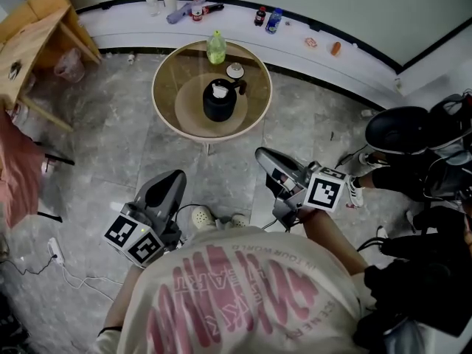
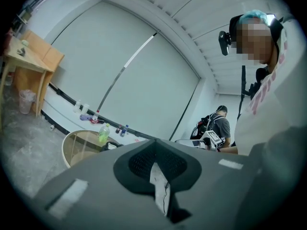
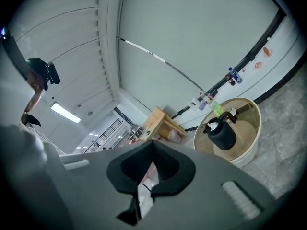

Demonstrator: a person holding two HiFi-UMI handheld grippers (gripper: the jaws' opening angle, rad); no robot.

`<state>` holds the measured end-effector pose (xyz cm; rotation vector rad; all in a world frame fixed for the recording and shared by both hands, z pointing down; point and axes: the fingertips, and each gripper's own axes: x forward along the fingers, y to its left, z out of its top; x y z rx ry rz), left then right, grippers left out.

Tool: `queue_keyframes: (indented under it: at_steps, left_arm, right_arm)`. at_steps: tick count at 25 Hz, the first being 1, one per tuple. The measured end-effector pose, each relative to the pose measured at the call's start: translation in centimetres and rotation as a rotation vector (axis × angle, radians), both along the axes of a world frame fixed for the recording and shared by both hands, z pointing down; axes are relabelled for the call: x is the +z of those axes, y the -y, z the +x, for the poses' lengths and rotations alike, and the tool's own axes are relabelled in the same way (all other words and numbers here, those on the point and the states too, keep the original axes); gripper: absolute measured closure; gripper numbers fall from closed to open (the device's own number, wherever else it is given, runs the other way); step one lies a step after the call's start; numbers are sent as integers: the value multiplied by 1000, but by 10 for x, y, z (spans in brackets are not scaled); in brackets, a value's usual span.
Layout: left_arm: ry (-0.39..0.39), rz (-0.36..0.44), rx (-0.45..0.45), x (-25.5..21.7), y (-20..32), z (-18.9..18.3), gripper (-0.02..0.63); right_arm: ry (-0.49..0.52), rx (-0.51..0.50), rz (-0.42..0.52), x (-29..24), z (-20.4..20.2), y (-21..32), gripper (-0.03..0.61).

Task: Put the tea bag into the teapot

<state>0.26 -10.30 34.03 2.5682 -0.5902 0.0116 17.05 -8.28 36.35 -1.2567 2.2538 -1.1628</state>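
Observation:
A black teapot (image 1: 219, 106) stands mid-table on a round glass-topped table (image 1: 166, 116), also seen in the right gripper view as the teapot (image 3: 221, 134). Its top is open, and a white thing that looks like the tea bag (image 1: 219, 90) shows in the opening. A small white lid (image 1: 234, 70) lies just behind it. My left gripper (image 1: 179, 174) and right gripper (image 1: 259, 154) hover over the floor, well short of the table. Both are shut with nothing between the jaws.
A green bottle (image 1: 215, 48) stands at the table's far edge. A wooden desk (image 1: 29, 43) is at the far left. Bottles line the curved wall ledge (image 1: 317, 32). Black bags (image 1: 409, 131) lie on the floor at right. Another person (image 2: 221, 124) stands farther off.

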Motion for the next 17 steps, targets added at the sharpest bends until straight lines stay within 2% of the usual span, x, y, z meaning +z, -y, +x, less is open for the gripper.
queue_keyframes:
  at_steps: [5,10,17]
  left_arm:
    - [-7,55,-20,-13,-9,4,596]
    - [-5,71,2,-19,-22,13,597]
    - [-27,114,-9,-36,-23,16,597]
  right_arm:
    - [-35,-1,30,-6,7,-15,574]
    - [-14,29,39,-11,21,-30,574]
    - [-37,36,45,-21,28,-38,574]
